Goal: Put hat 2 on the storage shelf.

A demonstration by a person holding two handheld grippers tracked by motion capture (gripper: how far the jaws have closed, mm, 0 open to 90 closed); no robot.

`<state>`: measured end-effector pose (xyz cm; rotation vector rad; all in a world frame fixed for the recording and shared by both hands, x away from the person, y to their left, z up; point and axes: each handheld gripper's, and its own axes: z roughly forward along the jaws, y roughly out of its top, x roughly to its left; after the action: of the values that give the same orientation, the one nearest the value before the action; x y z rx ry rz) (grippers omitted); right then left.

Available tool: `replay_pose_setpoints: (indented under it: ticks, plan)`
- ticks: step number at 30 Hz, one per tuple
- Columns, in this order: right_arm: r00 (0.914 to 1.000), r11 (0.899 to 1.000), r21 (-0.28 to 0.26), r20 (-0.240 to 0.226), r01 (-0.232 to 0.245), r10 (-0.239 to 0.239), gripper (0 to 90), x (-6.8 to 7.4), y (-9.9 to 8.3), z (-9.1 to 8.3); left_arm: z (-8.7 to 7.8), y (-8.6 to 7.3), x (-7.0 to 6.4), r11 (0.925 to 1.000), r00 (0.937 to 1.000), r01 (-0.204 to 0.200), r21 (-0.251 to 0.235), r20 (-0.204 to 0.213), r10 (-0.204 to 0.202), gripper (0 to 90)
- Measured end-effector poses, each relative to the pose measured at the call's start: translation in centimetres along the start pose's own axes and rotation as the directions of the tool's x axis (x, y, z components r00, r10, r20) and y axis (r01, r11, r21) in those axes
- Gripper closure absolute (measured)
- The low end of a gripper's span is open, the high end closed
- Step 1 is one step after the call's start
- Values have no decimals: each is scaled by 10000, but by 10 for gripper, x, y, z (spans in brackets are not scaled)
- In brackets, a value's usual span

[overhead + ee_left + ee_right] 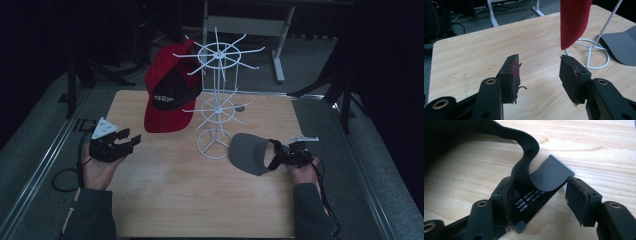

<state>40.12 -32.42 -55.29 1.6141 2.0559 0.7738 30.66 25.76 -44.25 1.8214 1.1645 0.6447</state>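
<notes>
Rack (216, 100) stands at mid-table (200, 200), its ring base on the wood. Red cap (167, 95) hangs on the rack's left side, brim lowest. Grey visor (248, 152) lies flat just right of the rack base, strap toward the right gripper (286, 155). Left gripper (125, 140) is held well left of the rack, near the table's left edge. Bare wood runs from the rack base to the near edge, between the two forearms.

Right gripper view: jaws stand apart around the visor's strap end (549, 175). The left pad touches the black strap (526, 157); the right pad stands just beside the grey tab, contact uncertain. The strap's printed label lies between the pads.

Left gripper view: jaws wide apart, nothing between them, over bare wood. The cap's brim tip (574, 22) hangs ahead of the right pad, with the rack base (587, 53) and visor edge (621, 47) behind it.
</notes>
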Motion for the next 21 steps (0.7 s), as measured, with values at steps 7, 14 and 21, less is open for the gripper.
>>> replay_pose_setpoints:
  ticks: [7, 14, 21]
  plan:
    - [9992, 9994, 185, 250, -304, 299, 416, -5, -5, -7, 2, -3, -1, 10000, 10000, 46, 66, 53, -46, 510]
    - [9984, 9989, 105, 342, -459, 455, 415, -17, -20, -20, 4, -4, 0, 9999, 9999, 121, 103, 80, -122, 510]
    - [9963, 9975, -45, 482, -707, 708, 525, -22, -27, -25, 9, -3, -5, 9999, 9997, 68, 145, 215, -72, 509]
